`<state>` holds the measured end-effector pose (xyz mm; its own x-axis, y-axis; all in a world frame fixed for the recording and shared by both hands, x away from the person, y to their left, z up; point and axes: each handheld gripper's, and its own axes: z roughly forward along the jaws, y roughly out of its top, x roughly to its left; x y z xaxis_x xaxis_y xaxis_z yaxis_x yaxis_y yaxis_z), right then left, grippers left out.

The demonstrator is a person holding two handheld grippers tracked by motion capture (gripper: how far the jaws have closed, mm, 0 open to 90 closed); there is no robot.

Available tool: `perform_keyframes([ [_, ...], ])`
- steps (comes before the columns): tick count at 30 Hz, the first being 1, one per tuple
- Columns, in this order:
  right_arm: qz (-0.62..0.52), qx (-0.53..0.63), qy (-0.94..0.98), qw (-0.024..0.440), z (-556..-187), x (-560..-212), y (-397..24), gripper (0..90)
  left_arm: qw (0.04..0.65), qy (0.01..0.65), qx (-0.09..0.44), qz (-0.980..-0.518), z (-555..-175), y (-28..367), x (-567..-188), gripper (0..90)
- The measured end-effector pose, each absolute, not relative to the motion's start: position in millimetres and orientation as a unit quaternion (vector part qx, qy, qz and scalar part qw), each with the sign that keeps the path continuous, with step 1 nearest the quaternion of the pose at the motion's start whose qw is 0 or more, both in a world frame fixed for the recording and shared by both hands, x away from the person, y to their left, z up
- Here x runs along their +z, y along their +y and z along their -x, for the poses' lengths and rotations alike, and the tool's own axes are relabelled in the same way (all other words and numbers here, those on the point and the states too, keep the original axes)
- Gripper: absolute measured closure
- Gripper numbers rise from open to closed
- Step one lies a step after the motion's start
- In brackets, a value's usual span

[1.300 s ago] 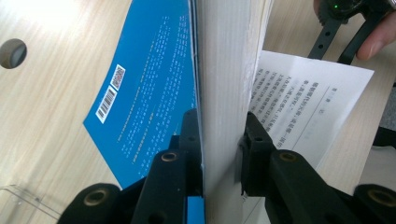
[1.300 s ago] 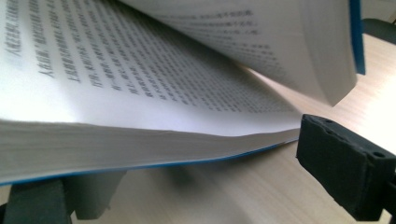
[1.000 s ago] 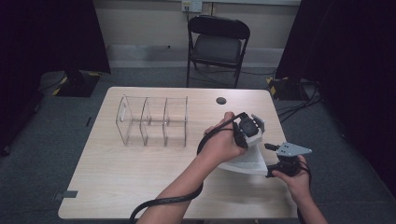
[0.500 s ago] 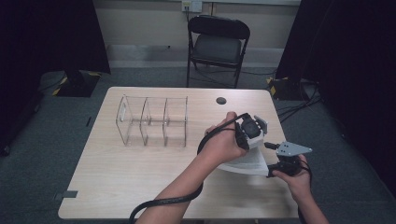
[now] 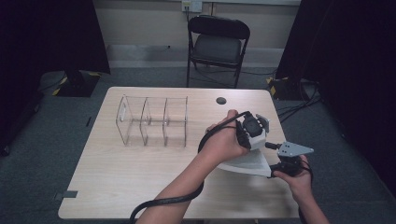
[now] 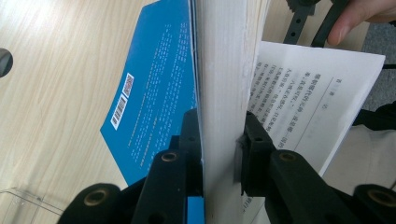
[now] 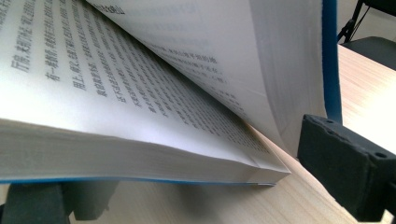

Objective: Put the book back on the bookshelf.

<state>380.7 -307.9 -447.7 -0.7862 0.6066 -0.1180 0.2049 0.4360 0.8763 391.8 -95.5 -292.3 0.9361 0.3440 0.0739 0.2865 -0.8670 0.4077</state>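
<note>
A thick paperback with a blue cover (image 6: 154, 93) lies open on the right side of the table, its printed pages (image 5: 247, 163) fanned. My left gripper (image 5: 252, 133) is shut on the book: its black fingers (image 6: 254, 144) clamp a thick block of pages plus the blue back cover and hold that half raised on edge (image 6: 222, 135). My right gripper (image 5: 285, 163) sits at the book's right edge, low on the table. Its jaws stand wide (image 7: 196, 186), one under the lower half of the book (image 7: 140, 144), the other apart from the page edge.
A clear plastic organiser (image 5: 152, 121) with three compartments stands at the table's back left. A small dark disc (image 5: 221, 100) lies near the far edge. A black folding chair (image 5: 217, 46) stands beyond the wooden table (image 5: 130, 177). Cables trail from both grippers.
</note>
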Motion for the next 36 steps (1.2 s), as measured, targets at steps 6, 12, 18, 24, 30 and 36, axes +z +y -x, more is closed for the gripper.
perform_keyframes([
  [6,-0.242,0.466,0.822,0.219,-379.5,-442.5,-309.3,10.5,0.203,0.170,0.067,-0.962,-391.1,-97.1,-288.8,75.0],
  [12,-0.244,0.466,0.821,0.222,-378.9,-438.6,-312.0,10.5,0.201,0.153,0.070,-0.965,-392.5,-100.8,-287.2,74.9],
  [18,-0.245,0.467,0.820,0.224,-379.7,-438.6,-314.0,10.4,0.210,0.153,0.074,-0.963,-392.2,-101.2,-286.9,74.9],
  [24,-0.236,0.472,0.820,0.222,-378.3,-435.6,-315.2,10.0,0.211,0.155,0.068,-0.963,-394.0,-100.5,-281.0,75.0],
  [30,-0.239,0.470,0.820,0.222,-377.4,-434.2,-316.4,10.1,0.205,0.144,0.068,-0.966,-392.0,-106.0,-282.7,74.7],
  [36,-0.232,0.457,0.825,0.237,-380.0,-428.0,-315.4,10.1,0.204,0.134,0.070,-0.967,-391.6,-106.5,-282.9,74.7],
])
